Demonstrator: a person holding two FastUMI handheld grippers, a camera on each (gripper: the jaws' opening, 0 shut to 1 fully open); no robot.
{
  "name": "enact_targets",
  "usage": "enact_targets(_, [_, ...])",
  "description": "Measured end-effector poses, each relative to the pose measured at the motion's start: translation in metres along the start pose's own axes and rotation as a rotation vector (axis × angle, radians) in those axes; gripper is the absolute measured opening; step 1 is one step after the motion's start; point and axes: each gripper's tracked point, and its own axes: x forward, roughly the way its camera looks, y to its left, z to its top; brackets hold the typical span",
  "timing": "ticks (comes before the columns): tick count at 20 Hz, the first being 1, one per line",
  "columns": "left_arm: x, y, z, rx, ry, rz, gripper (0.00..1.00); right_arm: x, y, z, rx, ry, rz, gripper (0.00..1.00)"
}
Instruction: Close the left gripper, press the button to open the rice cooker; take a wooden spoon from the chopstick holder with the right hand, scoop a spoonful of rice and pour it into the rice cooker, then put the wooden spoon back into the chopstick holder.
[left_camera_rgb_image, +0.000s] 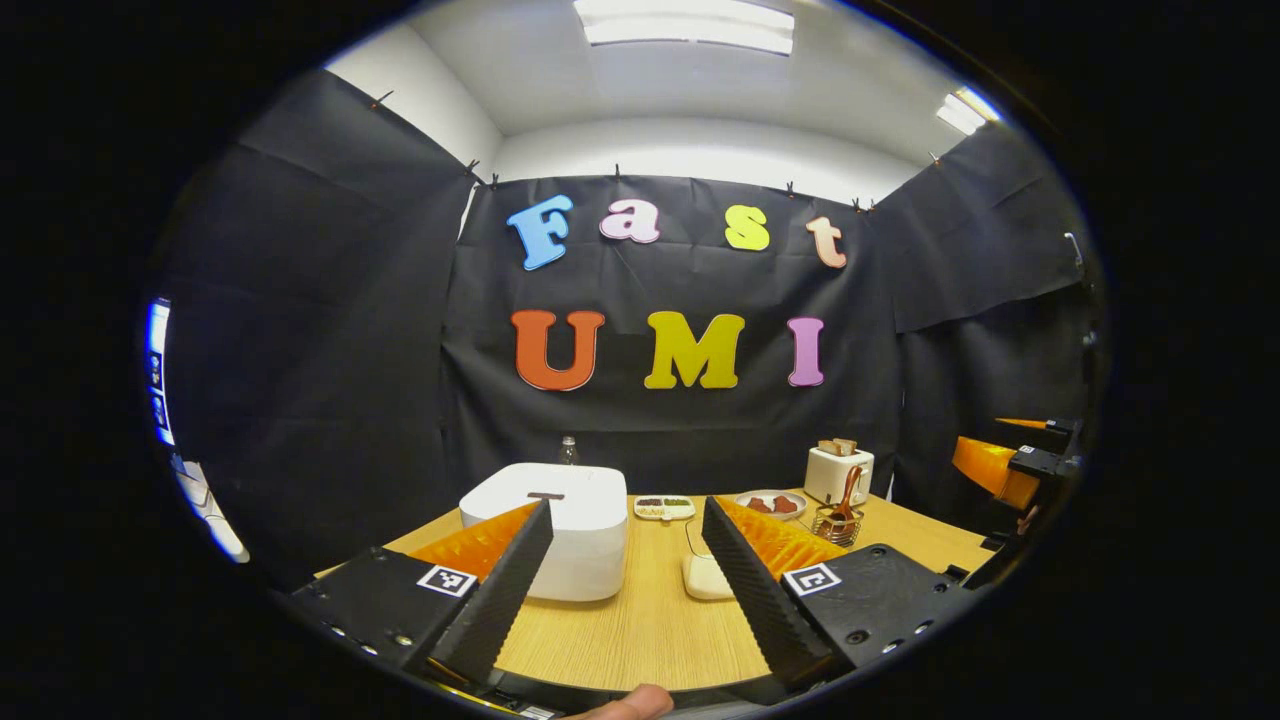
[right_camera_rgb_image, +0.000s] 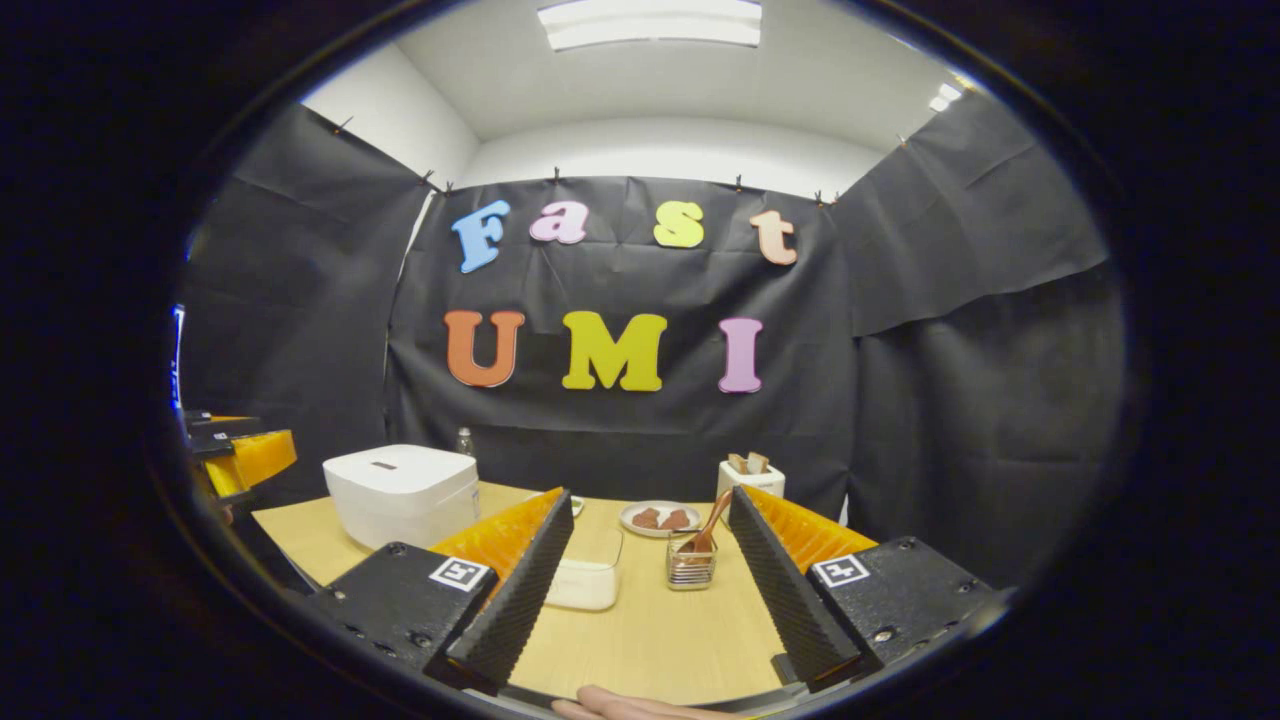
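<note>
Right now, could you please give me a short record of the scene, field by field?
rice cooker: white, lid shut, on the left part of the table
wooden spoon: standing in the chopstick holder, handle leaning right
rice container: clear, rice inside, left of the holder
plate: behind the holder, brown pieces on it
toaster: white, at the back
left gripper: open, holding nothing, facing the cooker
right gripper: open, holding nothing, facing the holder

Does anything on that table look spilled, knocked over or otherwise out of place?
Nothing stands out. The rice cooker sits shut and level, the wooden spoon stands in the chopstick holder, and the table shows no spills.
</note>
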Motion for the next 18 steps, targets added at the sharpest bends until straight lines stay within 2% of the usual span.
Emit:
enact_targets(1, [0.000, 0.003, 0.000, -0.003, 0.000, 0.002, 1.00, 0.001, 0.002, -0.001, 0.005, 0.002, 0.002, 1.00])
enact_targets(2, [0.000, 0.003, -0.001, -0.008, 0.002, 0.001, 0.96, 0.001, 0.003, -0.003, 0.008, 0.008, 0.006, 1.00])
enact_targets(9, [0.002, -0.002, -0.003, -0.003, 0.008, -0.010, 0.96, 0.001, 0.013, -0.008, 0.002, -0.003, 0.041, 1.00])
enact_targets(10, [0.001, -0.003, -0.005, 0.004, 0.012, -0.013, 0.96, 0.000, 0.015, -0.008, 0.000, -0.008, 0.046, 0.95])
enact_targets(13, [0.001, -0.015, -0.002, 0.010, 0.001, -0.032, 0.96, -0.001, 0.012, -0.006, -0.016, -0.031, 0.049, 0.95])
enact_targets(14, [0.001, -0.019, -0.002, 0.007, 0.001, -0.042, 0.96, -0.001, 0.012, -0.006, -0.021, -0.037, 0.049, 1.00])
enact_targets(15, [0.003, -0.021, -0.002, 0.005, 0.001, -0.049, 0.96, -0.001, 0.013, -0.006, -0.022, -0.042, 0.054, 1.00])
enact_targets(18, [0.006, -0.022, -0.006, 0.001, 0.010, -0.036, 0.96, 0.002, 0.019, -0.005, -0.017, -0.063, 0.083, 1.00])
